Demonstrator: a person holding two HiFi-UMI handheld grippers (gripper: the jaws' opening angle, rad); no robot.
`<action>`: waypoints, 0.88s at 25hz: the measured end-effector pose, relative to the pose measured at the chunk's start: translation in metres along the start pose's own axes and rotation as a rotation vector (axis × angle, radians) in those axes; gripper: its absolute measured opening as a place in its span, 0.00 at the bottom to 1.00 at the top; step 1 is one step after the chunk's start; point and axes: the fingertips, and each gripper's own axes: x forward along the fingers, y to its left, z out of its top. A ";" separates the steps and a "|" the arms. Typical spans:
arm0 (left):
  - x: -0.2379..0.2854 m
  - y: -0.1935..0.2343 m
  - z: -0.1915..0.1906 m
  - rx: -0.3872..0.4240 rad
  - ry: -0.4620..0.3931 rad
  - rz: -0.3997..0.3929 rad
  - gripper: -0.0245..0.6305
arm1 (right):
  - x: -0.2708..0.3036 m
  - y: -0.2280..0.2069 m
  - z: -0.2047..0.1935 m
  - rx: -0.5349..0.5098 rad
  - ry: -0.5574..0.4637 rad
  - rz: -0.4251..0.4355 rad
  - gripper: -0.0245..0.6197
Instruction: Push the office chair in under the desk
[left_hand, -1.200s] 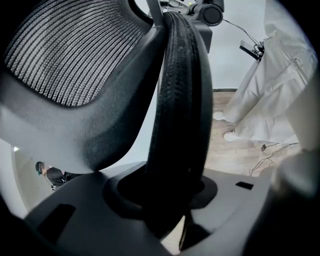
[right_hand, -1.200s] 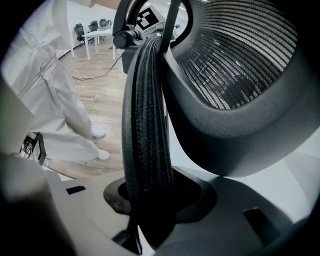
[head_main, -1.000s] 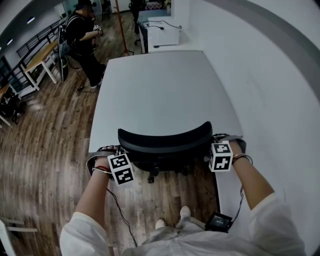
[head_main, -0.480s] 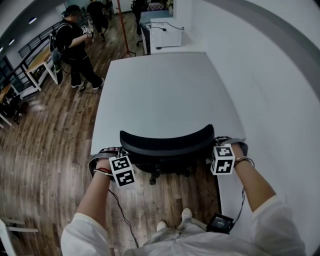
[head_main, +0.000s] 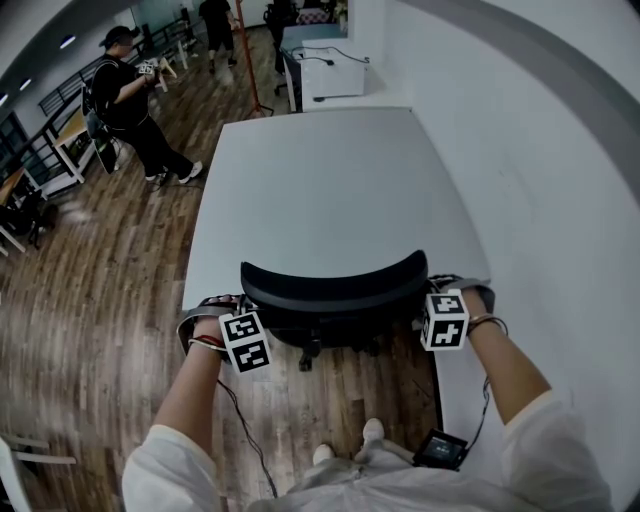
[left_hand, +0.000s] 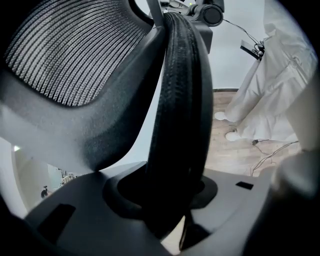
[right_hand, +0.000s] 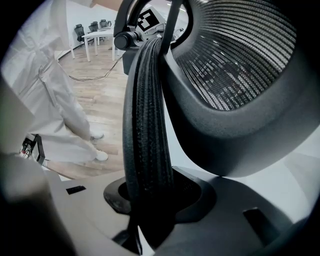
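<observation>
Far left in my head view, a person stands on the wooden floor, well apart from my work; nearer, my left gripper is clamped on the left side edge of the office chair; in the left gripper view the left gripper has the thick black ribbed rim of the backrest wedged between its jaws, both pressing on it; the chair sits at the near edge of the white desk, its curved backrest top overlapping that edge, the seat hidden below, one caster showing on the floor beneath; my right gripper bites the opposite side edge; in the right gripper view the right gripper is closed on the same ribbed rim, mesh to its right; furthest right runs the pale wall.
</observation>
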 end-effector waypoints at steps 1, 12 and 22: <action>-0.001 0.000 0.000 0.000 0.000 0.000 0.28 | -0.001 0.000 0.001 0.000 -0.001 0.000 0.28; 0.001 0.002 0.001 -0.008 -0.004 0.005 0.29 | 0.001 -0.001 0.000 -0.003 0.001 0.005 0.28; 0.007 -0.003 0.002 -0.007 -0.003 -0.017 0.30 | 0.008 0.005 -0.003 0.027 0.016 0.065 0.33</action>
